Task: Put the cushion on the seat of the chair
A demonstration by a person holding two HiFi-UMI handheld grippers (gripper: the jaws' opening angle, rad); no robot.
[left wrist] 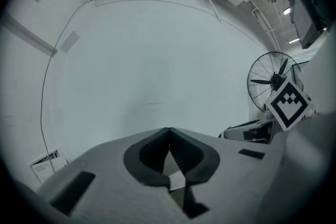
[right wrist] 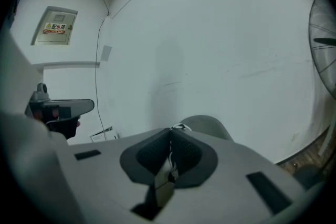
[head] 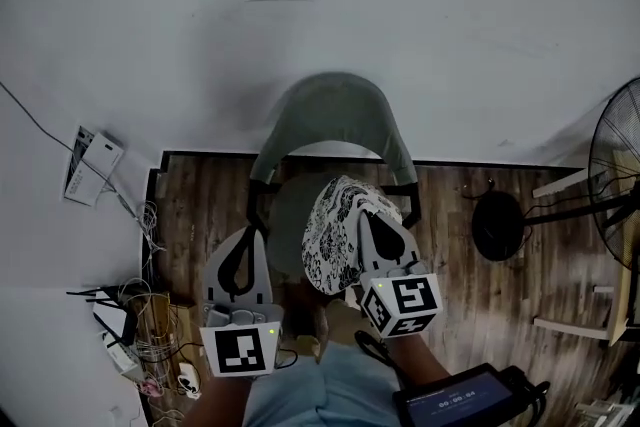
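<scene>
The cushion (head: 335, 235), covered in a black-and-white print, is up in the air over the right half of the chair's seat (head: 285, 220), not lying on it. It stands on edge rather than flat. Its long axis runs from near to far, with the far end tipped a little to the right and pointing at the curved grey-green backrest (head: 330, 105). Its printed face is turned to the left.

The right gripper (head: 368, 215) is clenched on the cushion's right edge. In the right gripper view its jaws sit together with a thin strip of the printed fabric pinched between them, and the top of the backrest shows just beyond the tips.

The left gripper (head: 252, 233) hovers just left of the cushion, over the left side of the seat and apart from the fabric. Its jaws are closed tip to tip with nothing between them, and it faces the bare white wall (head: 320, 5).

The chair stands on dark wooden floor (head: 200, 195) with its back to that wall. A standing fan (head: 615, 165) is at the far right, its round black base (head: 497, 223) on the floor right of the chair, and a tangle of cables (head: 135, 330) lies at the near left
</scene>
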